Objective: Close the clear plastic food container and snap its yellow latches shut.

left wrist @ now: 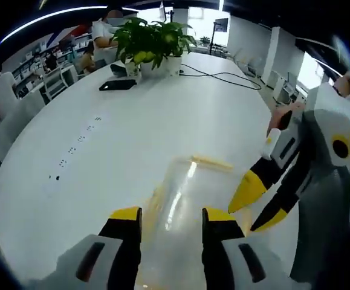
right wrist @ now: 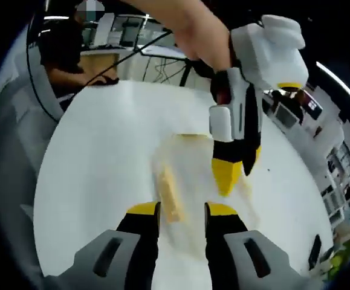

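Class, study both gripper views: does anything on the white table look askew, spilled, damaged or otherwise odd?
Nothing stands out. The clear container sits flat on the white table, nothing spilled; both grippers, left and right, hover at it.

Bright, even indoor light, daylight from blown-out windows [left wrist: 206,17] at the far end, glare washing out the glossy white oval table [left wrist: 150,121], soft faint shadows, strong fisheye bending at edges, clear plastic food container [left wrist: 181,199] motion-blurred in both views
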`<move>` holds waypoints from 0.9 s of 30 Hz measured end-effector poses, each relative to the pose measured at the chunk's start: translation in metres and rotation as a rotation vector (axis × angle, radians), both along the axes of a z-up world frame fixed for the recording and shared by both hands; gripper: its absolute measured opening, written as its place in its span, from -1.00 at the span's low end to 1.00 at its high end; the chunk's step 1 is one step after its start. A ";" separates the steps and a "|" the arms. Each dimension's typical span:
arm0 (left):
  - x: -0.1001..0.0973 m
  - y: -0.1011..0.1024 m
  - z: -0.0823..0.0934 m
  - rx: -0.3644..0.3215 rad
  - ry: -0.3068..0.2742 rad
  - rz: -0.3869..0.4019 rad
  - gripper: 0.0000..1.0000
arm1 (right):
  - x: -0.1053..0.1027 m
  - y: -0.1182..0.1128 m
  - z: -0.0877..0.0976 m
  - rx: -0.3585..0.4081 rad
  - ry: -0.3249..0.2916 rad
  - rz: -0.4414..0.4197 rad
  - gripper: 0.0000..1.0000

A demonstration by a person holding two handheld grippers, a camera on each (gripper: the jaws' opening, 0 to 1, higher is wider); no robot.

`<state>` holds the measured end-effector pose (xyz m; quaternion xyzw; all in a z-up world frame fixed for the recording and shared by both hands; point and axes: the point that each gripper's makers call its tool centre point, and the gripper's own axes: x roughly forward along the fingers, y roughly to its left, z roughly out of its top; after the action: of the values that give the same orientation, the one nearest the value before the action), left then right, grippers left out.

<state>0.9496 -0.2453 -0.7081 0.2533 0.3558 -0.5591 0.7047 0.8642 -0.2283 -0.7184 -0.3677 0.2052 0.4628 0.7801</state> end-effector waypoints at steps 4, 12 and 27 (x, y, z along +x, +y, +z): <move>0.000 -0.003 -0.001 0.010 0.017 -0.016 -0.31 | 0.001 0.002 -0.004 -0.058 -0.061 0.042 -0.44; -0.004 -0.009 -0.004 0.020 0.093 -0.026 -0.32 | 0.005 0.006 -0.004 -0.089 -0.079 0.070 -0.43; -0.005 -0.011 -0.010 0.086 0.214 -0.021 -0.25 | 0.006 0.010 -0.006 -0.127 -0.088 0.106 -0.41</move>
<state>0.9441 -0.2558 -0.7179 0.2259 0.4498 -0.5746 0.6454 0.8705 -0.2185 -0.7247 -0.4469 0.1799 0.4728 0.7378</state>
